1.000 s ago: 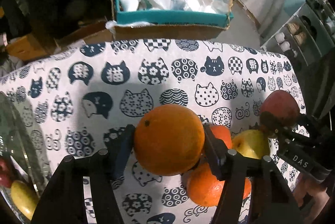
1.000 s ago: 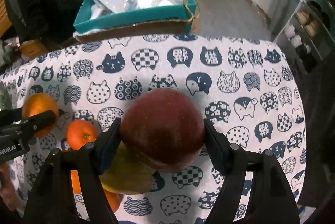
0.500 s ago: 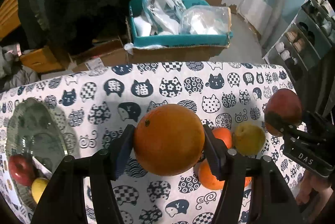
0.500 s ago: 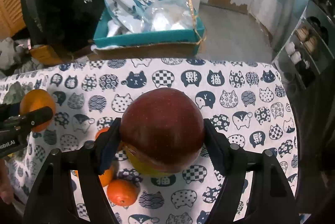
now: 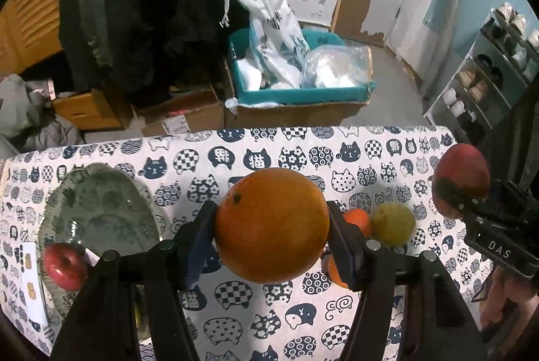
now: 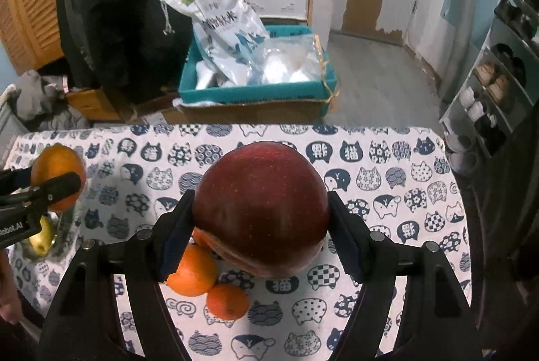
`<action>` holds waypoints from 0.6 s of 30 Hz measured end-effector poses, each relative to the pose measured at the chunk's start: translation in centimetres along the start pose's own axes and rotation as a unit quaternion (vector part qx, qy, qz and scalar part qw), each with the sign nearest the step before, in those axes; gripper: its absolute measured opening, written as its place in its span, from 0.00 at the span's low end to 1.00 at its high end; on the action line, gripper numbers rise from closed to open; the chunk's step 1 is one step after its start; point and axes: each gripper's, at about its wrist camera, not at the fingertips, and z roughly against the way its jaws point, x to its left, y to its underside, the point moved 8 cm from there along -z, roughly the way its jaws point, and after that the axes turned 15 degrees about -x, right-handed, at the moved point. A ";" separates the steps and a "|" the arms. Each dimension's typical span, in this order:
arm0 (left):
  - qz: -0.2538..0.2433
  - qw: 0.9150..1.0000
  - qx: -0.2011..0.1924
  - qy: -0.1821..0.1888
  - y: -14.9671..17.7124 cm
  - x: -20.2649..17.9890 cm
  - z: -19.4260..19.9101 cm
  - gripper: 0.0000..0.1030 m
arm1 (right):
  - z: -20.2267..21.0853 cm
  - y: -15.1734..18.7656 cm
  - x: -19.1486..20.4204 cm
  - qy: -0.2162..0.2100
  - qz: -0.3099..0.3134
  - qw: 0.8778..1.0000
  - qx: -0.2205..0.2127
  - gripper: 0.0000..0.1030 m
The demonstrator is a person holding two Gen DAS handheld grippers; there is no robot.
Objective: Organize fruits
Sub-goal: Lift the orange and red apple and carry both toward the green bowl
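My left gripper (image 5: 271,219) is shut on a big orange (image 5: 272,246), held above the cat-print tablecloth (image 5: 235,293). My right gripper (image 6: 261,222) is shut on a dark red apple (image 6: 261,192), also raised off the table. Each view shows the other gripper with its fruit at the side: the apple (image 5: 461,172) to the right, the orange (image 6: 57,169) to the left. A glass plate (image 5: 97,209) at the left holds a small red apple (image 5: 65,266) and a yellow fruit (image 6: 42,234). A yellow-green fruit (image 5: 392,224) and two small oranges (image 6: 192,270) (image 6: 227,300) lie on the cloth below the grippers.
Beyond the table's far edge stands a teal box (image 5: 299,94) full of plastic bags on a cardboard carton. A dark coat (image 5: 151,7) hangs behind it and a shoe rack (image 5: 481,84) lines the right wall. A hand (image 5: 505,303) holds the right gripper.
Both grippers have risen with their fruits and tilted up, so the table looks farther away. The glass plate and the room behind have come into view.
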 end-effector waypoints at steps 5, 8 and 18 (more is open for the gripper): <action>0.003 1.000 -0.019 -0.002 -0.8 0.8 2.1 0.63 | 1.6 -1.1 1.0 -0.007 0.003 1.000 -0.018 0.72; 0.002 1.000 -0.030 -0.005 -1.1 1.1 3.1 0.63 | 2.5 -1.7 1.6 -0.014 0.003 1.000 -0.028 0.72; 0.001 0.998 -0.057 -0.013 -1.8 2.7 6.4 0.63 | 5.7 -3.6 4.1 -0.036 0.017 0.997 -0.060 0.72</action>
